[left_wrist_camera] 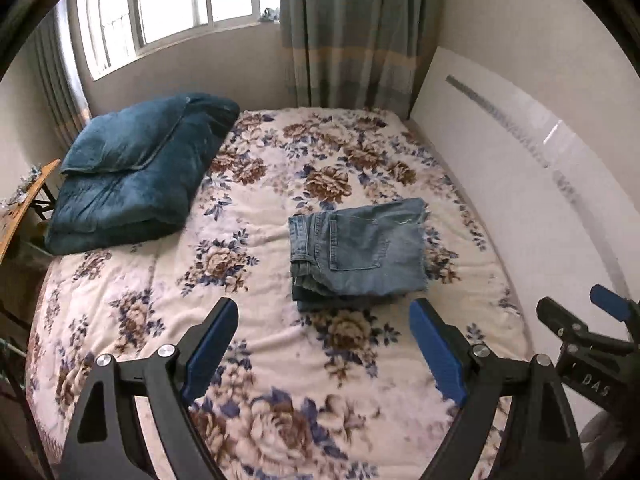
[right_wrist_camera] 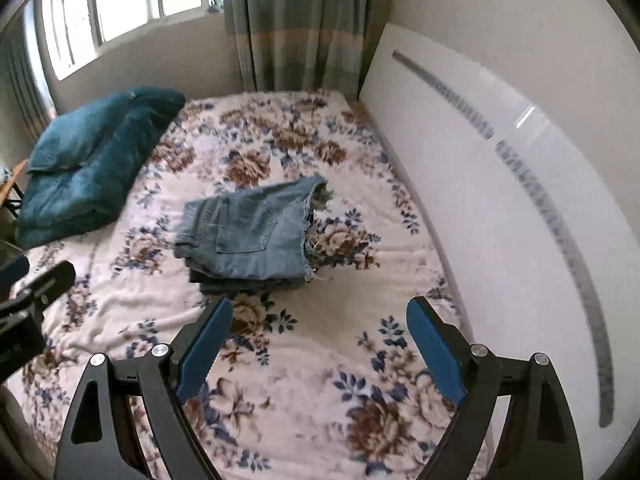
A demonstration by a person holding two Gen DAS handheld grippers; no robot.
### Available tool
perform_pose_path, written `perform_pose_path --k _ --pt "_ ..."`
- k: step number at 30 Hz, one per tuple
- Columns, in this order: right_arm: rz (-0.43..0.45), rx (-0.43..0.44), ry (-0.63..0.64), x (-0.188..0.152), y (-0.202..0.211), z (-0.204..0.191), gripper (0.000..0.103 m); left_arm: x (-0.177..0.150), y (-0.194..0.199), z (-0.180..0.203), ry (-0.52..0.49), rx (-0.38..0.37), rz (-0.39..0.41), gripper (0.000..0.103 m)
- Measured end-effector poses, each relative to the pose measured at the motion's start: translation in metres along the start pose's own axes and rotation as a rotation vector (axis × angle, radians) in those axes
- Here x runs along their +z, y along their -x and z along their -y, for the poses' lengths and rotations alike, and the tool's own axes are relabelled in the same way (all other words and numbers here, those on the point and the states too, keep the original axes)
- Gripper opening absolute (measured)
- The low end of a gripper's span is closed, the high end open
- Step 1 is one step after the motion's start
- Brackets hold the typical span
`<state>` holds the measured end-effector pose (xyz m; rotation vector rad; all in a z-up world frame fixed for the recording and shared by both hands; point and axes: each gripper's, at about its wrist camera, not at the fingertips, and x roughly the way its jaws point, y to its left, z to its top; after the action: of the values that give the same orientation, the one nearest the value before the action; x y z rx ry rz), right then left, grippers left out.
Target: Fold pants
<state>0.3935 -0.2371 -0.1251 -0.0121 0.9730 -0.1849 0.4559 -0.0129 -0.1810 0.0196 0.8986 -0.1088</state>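
Denim pants folded, lower layers hidden; both tools spread, empty.

The pants are faded light blue denim. The bed wears a cream blanket patterned with brown and blue flowers. The quilt is deep teal. The curtain is grey-green with a beige band. Both tongs, left and right, are black with blue pads.

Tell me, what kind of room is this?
Most likely a bedroom: a bed with a floral blanket, a folded teal comforter at one end, and curtains beside a window. Folded jeans lie on the bed.
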Motion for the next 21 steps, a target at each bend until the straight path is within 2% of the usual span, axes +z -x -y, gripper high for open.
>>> perform_pose_path --k 4,10,17,21 --pt "0.050 0.033 0.007 -0.016 0.089 0.006 0.091 -0.014 0.070 0.001 0.015 -0.005 0.024 0.087" --pt "0.101 0.087 0.018 -0.049 0.194 0.013 0.091 -0.040 0.160 0.008 0.018 -0.016 0.045 0.087" --pt "0.157 0.101 0.023 -0.082 0.283 0.028 0.091 -0.062 0.223 0.016 0.007 -0.017 0.072 0.087" --pt "0.173 0.109 0.023 -0.094 0.314 0.034 0.091 -0.072 0.246 0.020 0.005 -0.004 0.087 0.087"
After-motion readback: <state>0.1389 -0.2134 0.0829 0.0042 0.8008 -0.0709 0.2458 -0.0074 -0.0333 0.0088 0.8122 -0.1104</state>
